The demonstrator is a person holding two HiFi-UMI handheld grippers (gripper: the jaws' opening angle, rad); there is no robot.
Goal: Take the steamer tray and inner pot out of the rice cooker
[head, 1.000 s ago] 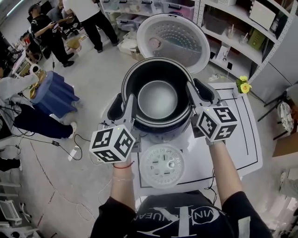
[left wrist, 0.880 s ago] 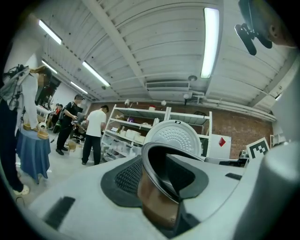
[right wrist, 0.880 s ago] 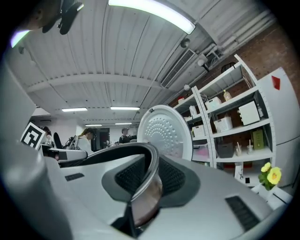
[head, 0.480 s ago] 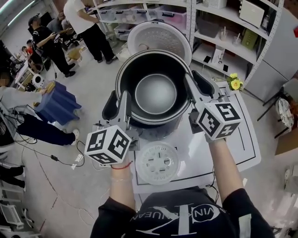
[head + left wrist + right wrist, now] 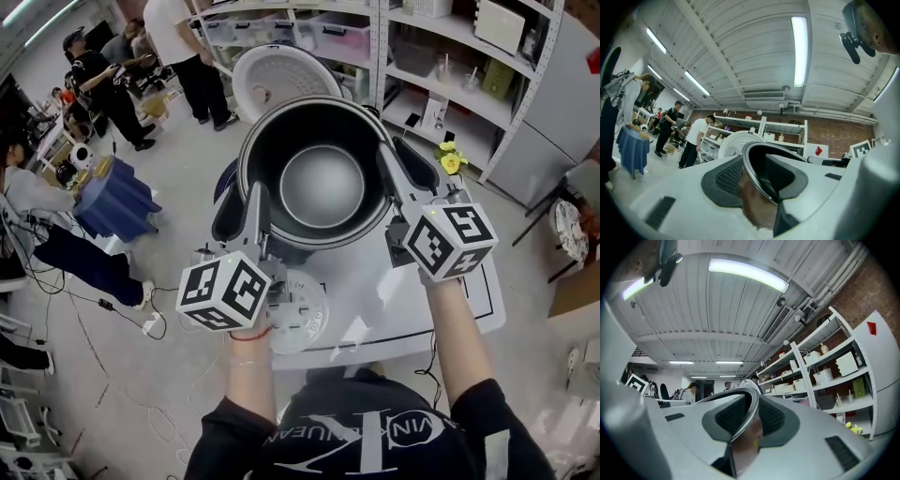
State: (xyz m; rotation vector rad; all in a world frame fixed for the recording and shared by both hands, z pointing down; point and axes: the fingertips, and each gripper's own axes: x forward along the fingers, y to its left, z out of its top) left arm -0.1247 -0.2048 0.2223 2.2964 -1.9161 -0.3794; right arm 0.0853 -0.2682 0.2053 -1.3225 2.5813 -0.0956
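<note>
While the fingers (image 5: 719,185) of the left gripper (image 5: 255,208) pinch the left rim of the inner pot (image 5: 319,178), the right gripper (image 5: 398,178) clenches the right rim, holding it above the white counter (image 5: 403,300). Near the counter's front left corner lies the steamer tray (image 5: 298,314).

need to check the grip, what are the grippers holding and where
The inner pot, held by both: left gripper clamps its left rim, right gripper its right rim.

Inner pot (image 5: 321,178) between left claw (image 5: 242,202) and right claw (image 5: 405,171); steamer tray (image 5: 298,323) on table (image 5: 394,305).
</note>
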